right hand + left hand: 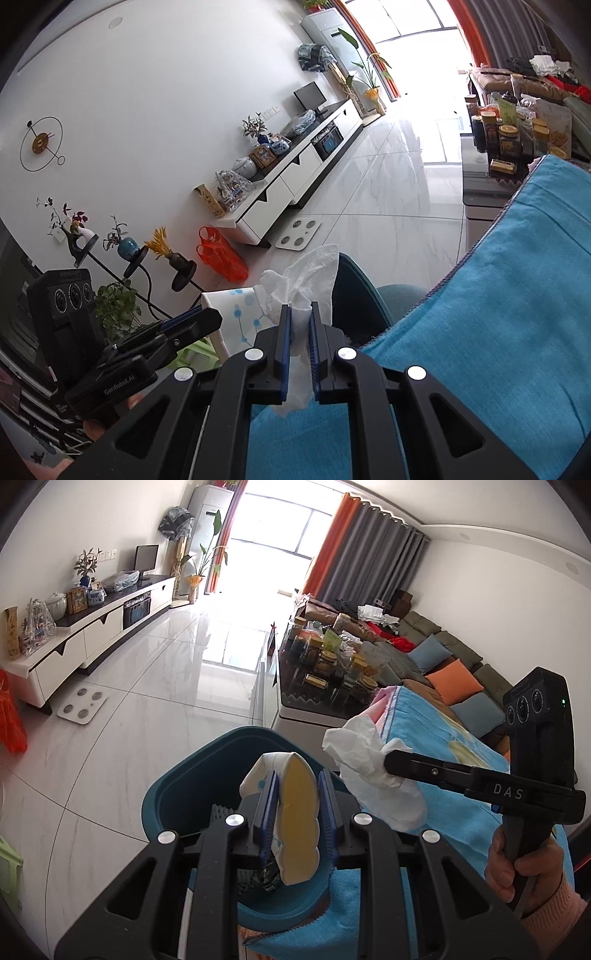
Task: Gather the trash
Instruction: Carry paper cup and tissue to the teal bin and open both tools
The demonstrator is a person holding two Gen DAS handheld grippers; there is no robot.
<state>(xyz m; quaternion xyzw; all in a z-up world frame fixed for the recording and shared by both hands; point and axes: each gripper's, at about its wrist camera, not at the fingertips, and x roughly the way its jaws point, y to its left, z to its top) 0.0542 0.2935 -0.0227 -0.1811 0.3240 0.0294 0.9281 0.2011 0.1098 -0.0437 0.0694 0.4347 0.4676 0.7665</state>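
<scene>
My left gripper [297,775] is shut on a squashed white paper cup with a yellow inside [299,823] and holds it over the open teal trash bin [184,782]. My right gripper [298,310] is shut on a crumpled white tissue [306,273], held just right of the bin above the blue towel. In the left wrist view the right gripper [391,762] and its tissue [365,768] show to the right of the cup. In the right wrist view the cup [236,314], the left gripper [207,317] and the bin's rim [365,291] show.
A blue towel [498,314] covers the surface beside the bin. A dark coffee table [314,701] crowded with jars stands behind, a sofa [461,672] to its right. A white TV cabinet [92,635], a bathroom scale [82,704] and an orange bag [221,258] line the tiled floor.
</scene>
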